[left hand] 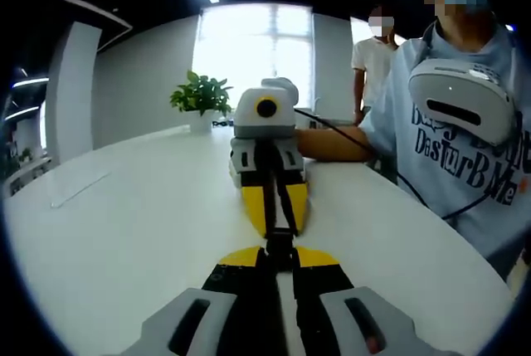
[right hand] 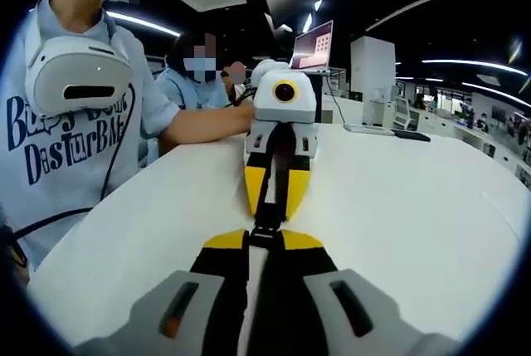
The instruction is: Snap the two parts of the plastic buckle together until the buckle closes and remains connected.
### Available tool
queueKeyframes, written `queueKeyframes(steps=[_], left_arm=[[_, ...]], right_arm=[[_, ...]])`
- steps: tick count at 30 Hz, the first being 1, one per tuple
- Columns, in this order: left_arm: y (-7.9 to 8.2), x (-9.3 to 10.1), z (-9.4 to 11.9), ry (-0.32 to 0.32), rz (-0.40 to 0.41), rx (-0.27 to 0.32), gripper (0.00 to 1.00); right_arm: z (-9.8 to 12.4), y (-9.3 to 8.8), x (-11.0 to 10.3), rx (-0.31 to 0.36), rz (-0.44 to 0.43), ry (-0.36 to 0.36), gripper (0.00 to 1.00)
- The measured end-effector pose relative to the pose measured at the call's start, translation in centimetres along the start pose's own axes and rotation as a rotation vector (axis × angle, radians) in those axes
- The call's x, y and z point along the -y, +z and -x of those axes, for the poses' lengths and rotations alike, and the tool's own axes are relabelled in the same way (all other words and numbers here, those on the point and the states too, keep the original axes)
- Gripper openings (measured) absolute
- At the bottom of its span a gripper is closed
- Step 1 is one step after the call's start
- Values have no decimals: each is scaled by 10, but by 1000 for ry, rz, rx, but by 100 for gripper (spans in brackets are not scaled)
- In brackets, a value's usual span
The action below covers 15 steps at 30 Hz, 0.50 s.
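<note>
Left claw and right claw both clamped on buckle straps; buckle mostly hidden between jaws.

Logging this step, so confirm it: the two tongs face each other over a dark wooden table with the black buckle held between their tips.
One thing is wrong: the table is white, not dark wood, as the left gripper view shows. The left tongs and right tongs do face each other with the black buckle between their tips.

Yellow-and-black left gripper and right gripper, black buckle, white table, light-blue lettered T-shirt.
</note>
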<state>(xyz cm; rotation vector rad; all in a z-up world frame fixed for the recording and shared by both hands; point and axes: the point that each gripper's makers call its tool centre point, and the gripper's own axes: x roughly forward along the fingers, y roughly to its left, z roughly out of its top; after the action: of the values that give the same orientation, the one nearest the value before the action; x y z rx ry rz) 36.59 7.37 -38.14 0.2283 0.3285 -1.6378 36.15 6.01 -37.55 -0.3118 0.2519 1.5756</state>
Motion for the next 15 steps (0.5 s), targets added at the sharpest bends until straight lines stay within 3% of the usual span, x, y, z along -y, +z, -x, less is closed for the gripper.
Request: queueKeyframes(steps=[15], left_arm=[[1, 3, 0, -11, 0, 6, 17]], right_arm=[[1, 1, 1, -4, 8, -6, 13]])
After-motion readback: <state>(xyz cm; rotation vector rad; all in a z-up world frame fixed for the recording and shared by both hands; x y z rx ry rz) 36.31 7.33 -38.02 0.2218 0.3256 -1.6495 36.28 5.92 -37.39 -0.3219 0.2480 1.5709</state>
